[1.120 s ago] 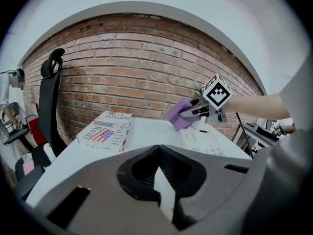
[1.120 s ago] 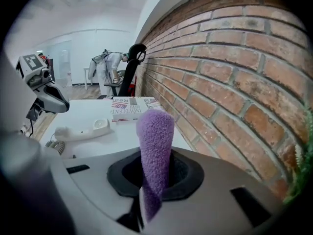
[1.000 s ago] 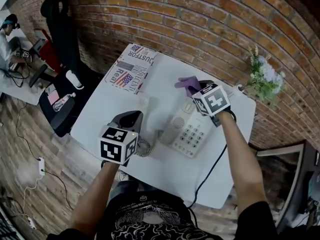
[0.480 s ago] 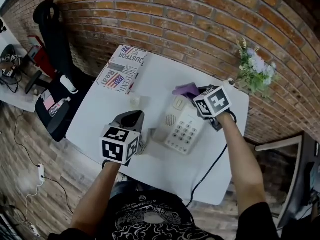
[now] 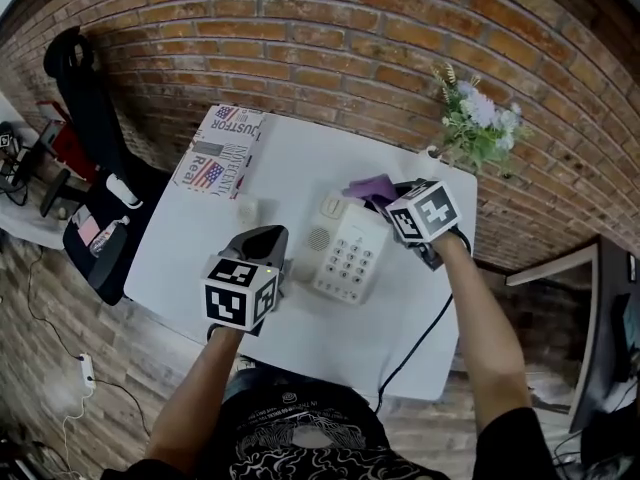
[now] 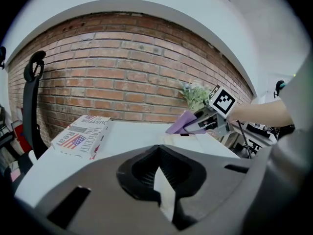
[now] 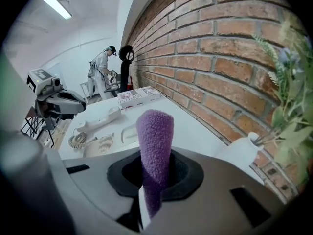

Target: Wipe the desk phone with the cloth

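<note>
Head view showed us our right tool, still clamped on the purple cloth, drawn closer to the far corner of the desk phone on the tabletop, so wiping seemed imminent; our left tool hung closed, empty.

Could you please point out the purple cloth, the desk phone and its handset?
purple cloth [image 7: 155, 146]: right gripper view, its upright middle.
desk phone [image 5: 345, 261]: head view, its keypad.
handset [image 7: 98, 118]: right gripper view, its middle.
</note>
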